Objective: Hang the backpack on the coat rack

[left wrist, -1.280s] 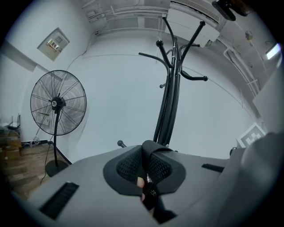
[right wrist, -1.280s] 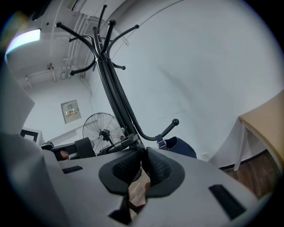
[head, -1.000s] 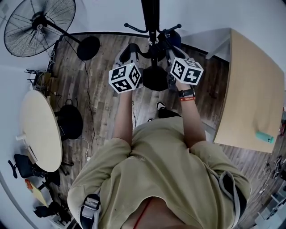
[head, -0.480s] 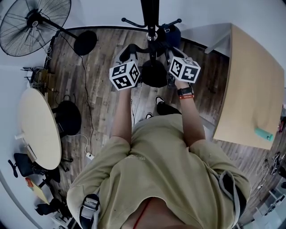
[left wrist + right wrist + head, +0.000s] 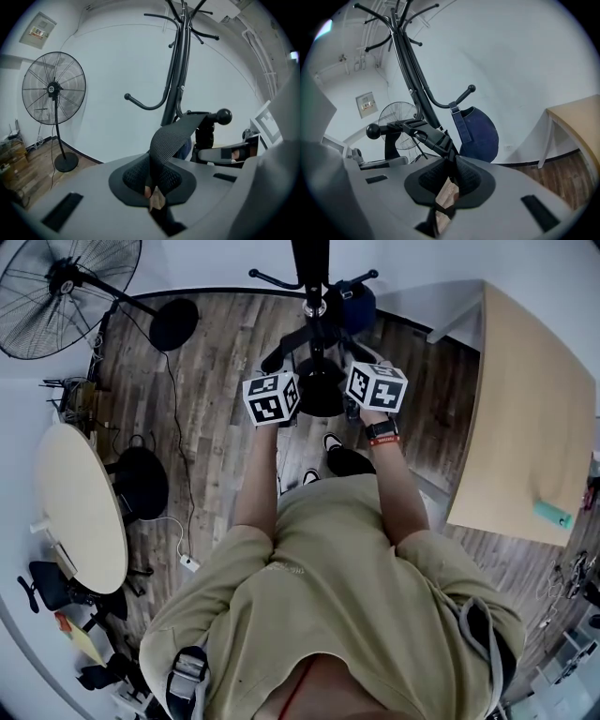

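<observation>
Backpack strap (image 5: pixel 171 138) pinched between fingers (image 5: pixel 133 178) of left gripper (image 5: pixel 154 190), right gripper (image 5: pixel 450 187)

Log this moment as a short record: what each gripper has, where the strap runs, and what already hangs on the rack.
left gripper: shut on black strap
right gripper: shut on black strap, just below its buckle
strap path: rises from the fingers to a ball-tipped hook of the coat rack, apparently laid over it
already on rack: blue bag, hanging by its strap from another hook
backpack body: not in view
nearby: floor fan, left of the rack
</observation>
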The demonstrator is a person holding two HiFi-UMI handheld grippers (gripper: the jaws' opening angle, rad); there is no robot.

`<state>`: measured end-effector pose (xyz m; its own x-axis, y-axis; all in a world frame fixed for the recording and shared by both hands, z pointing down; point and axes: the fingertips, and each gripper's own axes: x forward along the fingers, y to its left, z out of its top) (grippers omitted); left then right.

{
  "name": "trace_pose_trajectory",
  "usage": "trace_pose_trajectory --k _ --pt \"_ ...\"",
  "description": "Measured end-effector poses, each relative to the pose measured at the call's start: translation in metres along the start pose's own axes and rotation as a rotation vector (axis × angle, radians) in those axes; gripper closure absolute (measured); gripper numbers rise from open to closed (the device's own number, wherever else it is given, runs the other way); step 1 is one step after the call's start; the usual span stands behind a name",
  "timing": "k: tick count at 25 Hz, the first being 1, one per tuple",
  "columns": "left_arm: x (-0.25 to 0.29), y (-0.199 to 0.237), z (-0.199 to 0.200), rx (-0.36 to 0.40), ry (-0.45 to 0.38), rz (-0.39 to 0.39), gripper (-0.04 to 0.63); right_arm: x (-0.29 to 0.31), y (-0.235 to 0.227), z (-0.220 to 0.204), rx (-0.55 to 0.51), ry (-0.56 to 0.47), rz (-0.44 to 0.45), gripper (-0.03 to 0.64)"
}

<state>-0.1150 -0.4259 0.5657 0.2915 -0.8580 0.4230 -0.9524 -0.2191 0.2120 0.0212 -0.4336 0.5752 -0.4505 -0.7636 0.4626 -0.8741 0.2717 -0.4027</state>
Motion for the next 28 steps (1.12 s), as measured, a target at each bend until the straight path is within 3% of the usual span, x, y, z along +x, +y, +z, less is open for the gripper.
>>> trace_pose_trajectory --k 13,21,28 --pt "0.012 -0.032 -0.029 0.024 0.023 -0.100 0.569 0.012 0.023 -0.026 -0.126 0.034 0.068 0.552" --pt "0.007 -0.034 -0.030 0.029 0.027 -0.123 0.515 0.013 0.028 -0.028 -0.109 0.039 0.063 0.528" --pt "-0.010 -0.045 -0.019 0.100 -0.010 -0.132 0.509 -0.005 0.033 -0.020 -0.074 0.008 0.066 0.531"
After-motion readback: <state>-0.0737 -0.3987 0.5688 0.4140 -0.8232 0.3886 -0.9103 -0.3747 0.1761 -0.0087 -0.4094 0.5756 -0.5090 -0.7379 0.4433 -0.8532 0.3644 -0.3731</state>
